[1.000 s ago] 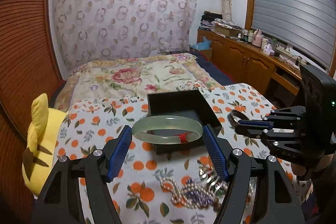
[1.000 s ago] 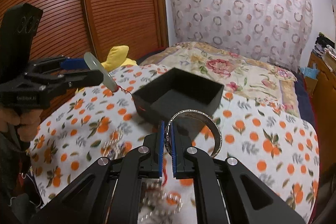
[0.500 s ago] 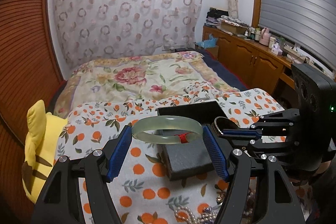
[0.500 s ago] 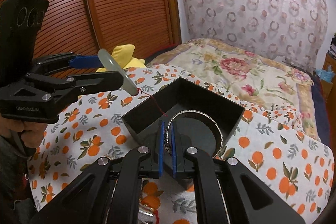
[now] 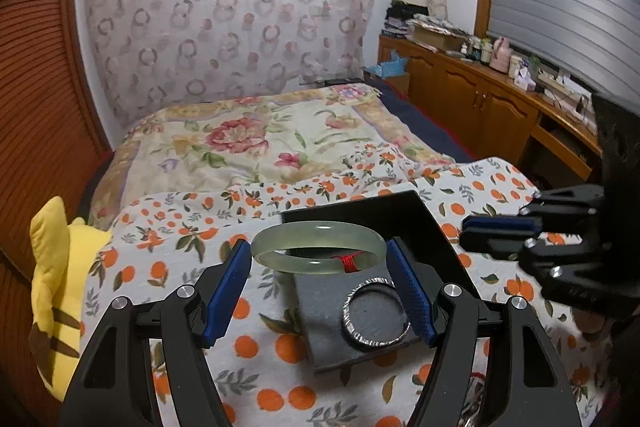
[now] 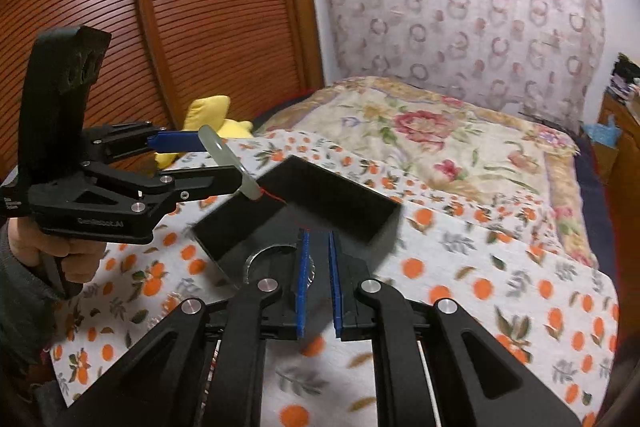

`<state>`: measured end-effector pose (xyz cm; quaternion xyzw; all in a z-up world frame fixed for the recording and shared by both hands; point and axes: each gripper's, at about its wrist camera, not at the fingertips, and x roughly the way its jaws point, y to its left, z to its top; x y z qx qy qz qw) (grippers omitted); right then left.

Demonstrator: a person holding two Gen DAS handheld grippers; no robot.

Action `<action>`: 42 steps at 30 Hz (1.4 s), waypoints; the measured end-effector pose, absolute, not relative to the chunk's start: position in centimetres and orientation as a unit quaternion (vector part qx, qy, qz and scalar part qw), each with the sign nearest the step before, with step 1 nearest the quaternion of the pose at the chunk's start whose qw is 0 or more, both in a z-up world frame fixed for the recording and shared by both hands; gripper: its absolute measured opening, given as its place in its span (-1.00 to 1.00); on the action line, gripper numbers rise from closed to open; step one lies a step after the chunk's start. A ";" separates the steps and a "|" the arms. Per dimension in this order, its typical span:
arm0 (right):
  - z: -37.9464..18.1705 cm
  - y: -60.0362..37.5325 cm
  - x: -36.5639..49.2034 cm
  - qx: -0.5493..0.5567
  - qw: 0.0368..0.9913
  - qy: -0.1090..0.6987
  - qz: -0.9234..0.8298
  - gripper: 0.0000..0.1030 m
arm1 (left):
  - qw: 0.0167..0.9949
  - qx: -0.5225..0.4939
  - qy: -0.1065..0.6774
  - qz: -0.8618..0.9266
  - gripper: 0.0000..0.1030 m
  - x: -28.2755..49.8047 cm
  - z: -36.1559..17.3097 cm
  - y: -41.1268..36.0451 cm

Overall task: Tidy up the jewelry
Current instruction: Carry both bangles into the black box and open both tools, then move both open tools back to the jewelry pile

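The left wrist view rides above its own jaws, close over the black box (image 5: pixel 360 227), facing the curtain (image 5: pixel 228 19) at 12 o'clock. The right wrist view looks from the other side, wardrobe doors (image 6: pixel 200 7) at 10 o'clock. Both share the box and the bed (image 6: pixel 440 135).

L claw (image 5: pixel 319 291): blk plastic arms, blue ribbed pads, silver screws | R claw (image 6: pixel 319 283): same, blk/blue | hand (image 6: pixel 60 253): bare skin, dark grey sleeve, white txt on blk body
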<state>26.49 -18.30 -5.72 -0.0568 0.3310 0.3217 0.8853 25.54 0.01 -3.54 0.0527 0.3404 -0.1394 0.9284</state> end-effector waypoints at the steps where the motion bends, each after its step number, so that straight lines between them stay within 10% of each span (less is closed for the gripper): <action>1: -5.8 -18.6 26.4 -0.059 0.887 0.331 0.316 -0.78 | 0.927 0.056 0.344 -0.141 0.30 25.9 -3.8 -0.4; 42: -6.2 -21.1 17.2 -0.032 0.902 0.325 0.282 -0.78 | 0.925 0.056 0.346 -0.146 0.48 16.9 -4.6 0.8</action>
